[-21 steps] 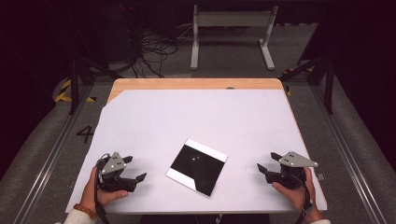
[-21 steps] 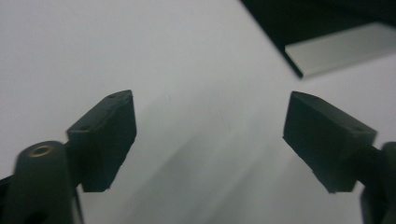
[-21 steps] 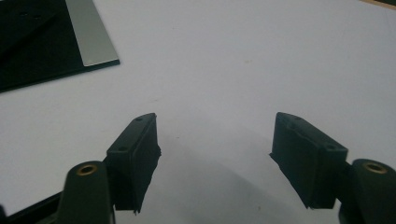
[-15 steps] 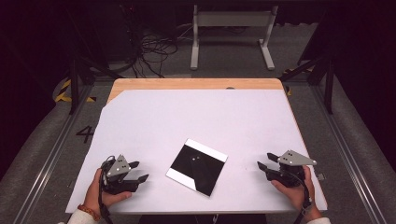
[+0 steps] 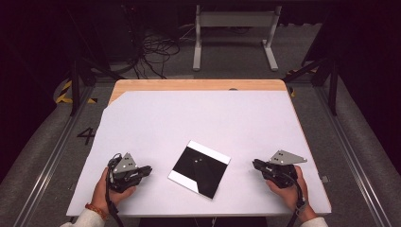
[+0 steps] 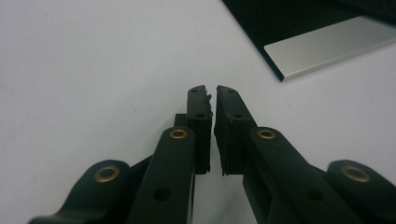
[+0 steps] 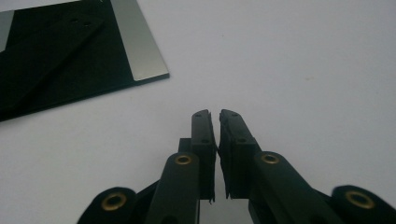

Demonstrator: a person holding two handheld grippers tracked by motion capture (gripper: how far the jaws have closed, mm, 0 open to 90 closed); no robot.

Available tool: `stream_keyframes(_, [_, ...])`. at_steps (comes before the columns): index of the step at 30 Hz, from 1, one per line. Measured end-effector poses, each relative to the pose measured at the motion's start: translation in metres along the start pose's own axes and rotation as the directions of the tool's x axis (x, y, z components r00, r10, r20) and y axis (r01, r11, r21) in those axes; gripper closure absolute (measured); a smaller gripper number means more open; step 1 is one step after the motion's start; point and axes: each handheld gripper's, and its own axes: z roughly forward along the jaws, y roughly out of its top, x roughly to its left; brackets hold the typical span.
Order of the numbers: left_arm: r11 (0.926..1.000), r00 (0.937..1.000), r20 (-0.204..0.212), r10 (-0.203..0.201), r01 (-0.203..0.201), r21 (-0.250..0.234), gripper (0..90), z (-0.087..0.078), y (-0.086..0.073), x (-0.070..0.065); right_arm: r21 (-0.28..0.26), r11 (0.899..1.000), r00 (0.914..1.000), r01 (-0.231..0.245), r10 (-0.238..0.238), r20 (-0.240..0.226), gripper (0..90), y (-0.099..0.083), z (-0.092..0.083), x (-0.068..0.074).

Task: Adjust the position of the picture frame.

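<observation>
Black sheet (image 5: pixel 199 168) lies untouched at lower centre; left gripper (image 5: pixel 147 169) and right gripper (image 5: pixel 256 164) are both closed, empty.

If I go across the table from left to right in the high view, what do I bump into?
Left gripper → black square sheet → right gripper, all on the white table.

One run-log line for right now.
left gripper: shut, empty | right gripper: shut, empty | black sheet: flat between them, untouched
</observation>
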Motion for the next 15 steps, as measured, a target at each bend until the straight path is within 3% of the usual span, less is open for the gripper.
stream_keyframes(2, [0.9996,0.9999,0.002,-0.01,0.01,0.027,81.1,0.006,0.002,0.001,0.002,1.0,0.9999,0.002,-0.002,-0.014,87.6,0.002,0.002,0.004])
stream_keyframes(5, [0.9991,0.9999,0.016,-0.001,0.0,0.042,82.0,0.011,0.004,0.001,0.002,1.0,0.9988,-0.016,0.017,-0.045,88.9,0.005,0.006,0.01])
stream_keyframes(6, [0.9993,0.9998,0.019,0.001,-0.002,0.037,82.6,0.014,0.008,0.002,0.02,1.0,0.9979,0.002,0.0,-0.064,89.8,0.009,0.013,0.019])
stream_keyframes(11, [0.9988,0.9985,0.047,0.03,-0.032,0.036,85.1,0.025,0.018,0.002,0.051,0.997,0.9938,0.061,-0.056,-0.096,90.0,0.015,0.028,0.039])
stream_keyframes(15, [0.9983,0.9962,0.076,0.043,-0.046,0.036,84.6,0.029,0.021,0.002,0.055,0.995,0.9919,0.087,-0.081,-0.098,90.0,0.016,0.034,0.044])
